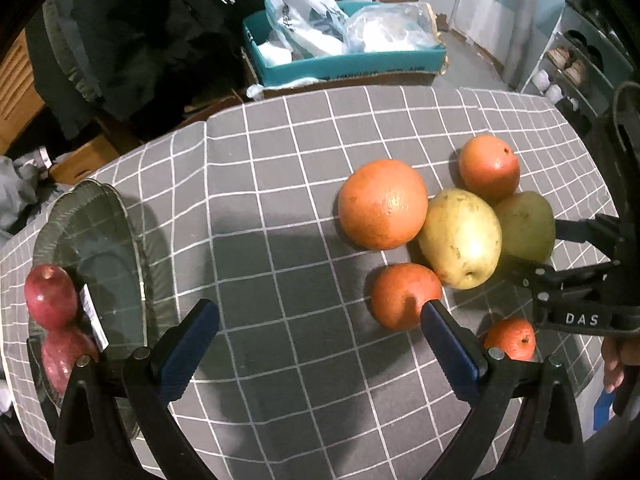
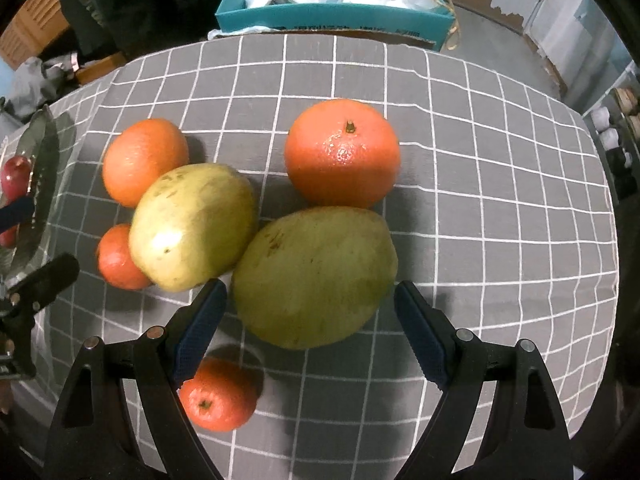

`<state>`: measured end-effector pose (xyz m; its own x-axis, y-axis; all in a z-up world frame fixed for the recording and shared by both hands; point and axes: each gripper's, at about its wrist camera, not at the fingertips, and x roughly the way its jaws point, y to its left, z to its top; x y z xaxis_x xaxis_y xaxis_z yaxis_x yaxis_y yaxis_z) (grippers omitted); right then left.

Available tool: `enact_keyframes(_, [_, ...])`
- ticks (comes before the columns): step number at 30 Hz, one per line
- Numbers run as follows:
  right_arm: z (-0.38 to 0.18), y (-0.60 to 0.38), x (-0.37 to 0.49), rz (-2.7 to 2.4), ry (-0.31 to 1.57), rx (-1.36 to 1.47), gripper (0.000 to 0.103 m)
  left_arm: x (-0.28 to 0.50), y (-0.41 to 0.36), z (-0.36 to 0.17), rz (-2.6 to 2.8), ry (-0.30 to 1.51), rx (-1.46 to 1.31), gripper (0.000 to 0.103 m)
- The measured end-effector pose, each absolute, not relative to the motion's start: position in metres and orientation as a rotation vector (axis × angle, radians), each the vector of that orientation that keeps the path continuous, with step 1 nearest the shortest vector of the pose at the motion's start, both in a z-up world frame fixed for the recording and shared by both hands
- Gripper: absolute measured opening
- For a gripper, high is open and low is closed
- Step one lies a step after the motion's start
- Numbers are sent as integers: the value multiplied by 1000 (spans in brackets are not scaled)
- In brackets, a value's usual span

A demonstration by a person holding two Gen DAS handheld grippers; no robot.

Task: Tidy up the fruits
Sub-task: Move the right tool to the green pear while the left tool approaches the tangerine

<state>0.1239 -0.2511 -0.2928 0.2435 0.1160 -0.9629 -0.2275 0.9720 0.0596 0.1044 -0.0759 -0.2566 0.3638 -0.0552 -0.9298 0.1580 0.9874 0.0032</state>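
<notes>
Left gripper (image 1: pixel 320 334): black plastic linkage arms, silver rivet pins at the joints, dark blue ribbed pads (image 1: pixel 188 344) on the fingers. Right gripper (image 2: pixel 310 326): same build; white "DAS" lettering on its black body.

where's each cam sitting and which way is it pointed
Left wrist: on the left gripper, looking over the checked tablecloth; glass plate with red apples at left, the right gripper and some fingers at right.
Right wrist: on the right gripper, jaws open around the green pear; the left gripper shows at left.
Shared: fruit pile, plate, teal box.
</notes>
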Motion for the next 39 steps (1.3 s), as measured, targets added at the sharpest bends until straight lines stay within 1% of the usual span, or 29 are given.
enact_keyframes(5, [-296, -258, 128, 269, 1314, -63, 87, 107, -83, -265, -155, 1212, 100, 102])
enact_keyframes(12, [-297, -255, 131, 306, 1316, -104, 87, 109, -99, -274, -199, 1232, 124, 102])
enact_keyframes(14, [-301, -253, 132, 330, 1328, -93, 80, 110, -104, -278, -209, 1240, 134, 102])
enact_keyframes(28, [-303, -264, 114, 285, 1290, -70, 80, 120, -123, -301, -268, 1293, 115, 101])
enact_keyframes(32, [-304, -265, 115, 294, 1301, -69, 81, 119, -126, -300, -278, 1282, 119, 99])
enact_keyframes(33, [-305, -265, 116, 294, 1305, -64, 80, 119, -126, -299, -280, 1280, 119, 97])
enact_keyframes(35, [-307, -266, 118, 302, 1319, -59, 80, 119, -127, -298, -294, 1277, 116, 88])
enact_keyframes(36, [-310, -265, 120, 303, 1331, -63, 80, 117, -127, -297, -298, 1278, 116, 86])
enact_keyframes(38, [-315, -266, 122, 300, 1332, -66, 80, 112, -130, -295, -321, 1283, 113, 75])
enact_keyframes(39, [-315, -265, 123, 303, 1330, -65, 77, 110, -131, -295, -331, 1285, 113, 70])
